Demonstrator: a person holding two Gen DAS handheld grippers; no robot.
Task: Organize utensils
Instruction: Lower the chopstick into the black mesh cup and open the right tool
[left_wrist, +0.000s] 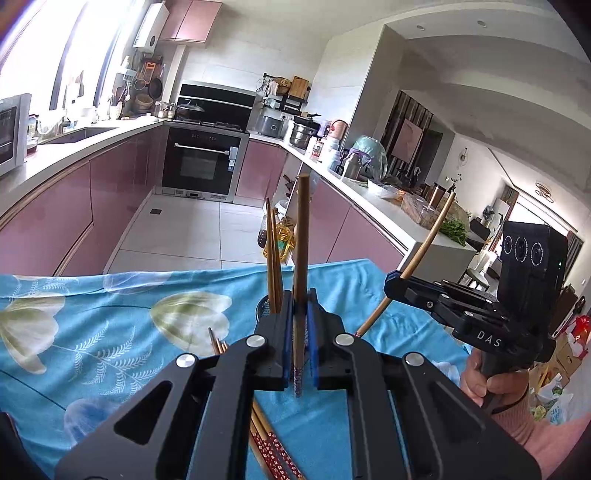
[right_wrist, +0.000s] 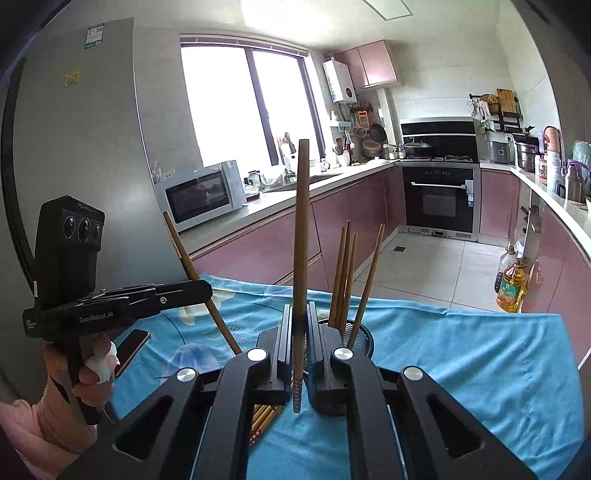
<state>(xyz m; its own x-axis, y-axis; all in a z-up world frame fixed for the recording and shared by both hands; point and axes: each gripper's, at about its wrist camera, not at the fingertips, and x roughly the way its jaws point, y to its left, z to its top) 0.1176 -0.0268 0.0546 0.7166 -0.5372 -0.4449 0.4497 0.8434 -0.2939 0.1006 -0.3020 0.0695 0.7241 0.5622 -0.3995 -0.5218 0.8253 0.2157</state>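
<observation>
Two chopsticks are up off the table at once, one clenched in each tool. The left gripper (left_wrist: 300, 332) pinches its chopstick (left_wrist: 303, 236) near the patterned lower end, so the long plain shaft stands almost upright between the jaws. The right gripper (right_wrist: 300, 343) grips its own chopstick (right_wrist: 301, 236) the same way, low down and near vertical. Holding them close to the decorated end with the stick upright looks meant to let each one drop end-first into the holder rather than lie across its rim

The dark mesh holder (right_wrist: 364, 338) sits on the blue flowered cloth (right_wrist: 461, 354) just to the right of the right gripper, and several chopsticks (right_wrist: 345, 273) already lean inside it, tips up. In the left wrist view the same holder (left_wrist: 263, 306) peeks out just left of the jaws. More loose chopsticks (left_wrist: 273, 446) lie flat on the cloth at the near edge, under the grippers, so I judge the sorting to be partway through. A phone (right_wrist: 129, 349) rests on the cloth at the left, clear of the work

The kitchen counters and oven stand far behind
</observation>
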